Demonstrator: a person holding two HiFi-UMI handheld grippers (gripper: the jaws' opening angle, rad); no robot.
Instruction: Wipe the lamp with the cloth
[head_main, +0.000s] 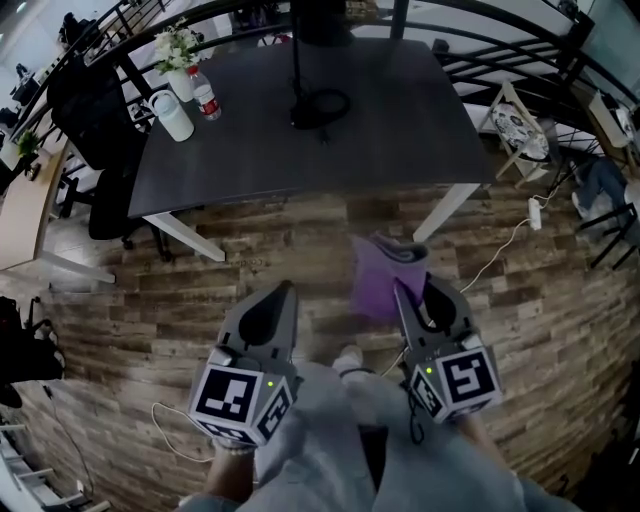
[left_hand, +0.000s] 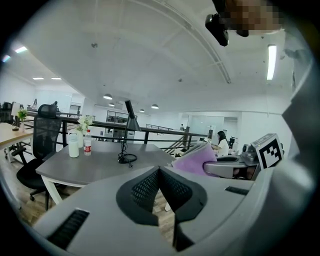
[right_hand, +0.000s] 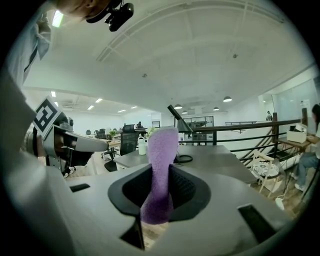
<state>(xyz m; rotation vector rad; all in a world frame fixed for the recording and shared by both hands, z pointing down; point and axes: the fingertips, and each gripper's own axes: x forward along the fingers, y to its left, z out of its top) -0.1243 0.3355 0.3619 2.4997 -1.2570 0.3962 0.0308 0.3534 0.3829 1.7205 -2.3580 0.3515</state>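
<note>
- Left hand-held gripper (head_main: 286, 292): jaws shut together, nothing between them.
- Right hand-held gripper (head_main: 412, 290): clamped on the purple cloth (head_main: 374, 276), above the wood floor (head_main: 290, 245).
- Farther off, the black lamp (head_main: 320, 22) stands on the dark tabletop (head_main: 400, 130).
- The bottle (head_main: 206, 98) has a red label, too small to read.

Ceiling lights (left_hand: 271, 62) give bright, even light; the white ceiling (left_hand: 150, 60) almost washes out. The wooden floor (head_main: 150, 290) looks dimmer from above. Both gripper views bend strongly, black at the corners; the close cloth (right_hand: 159, 175) is soft.
</note>
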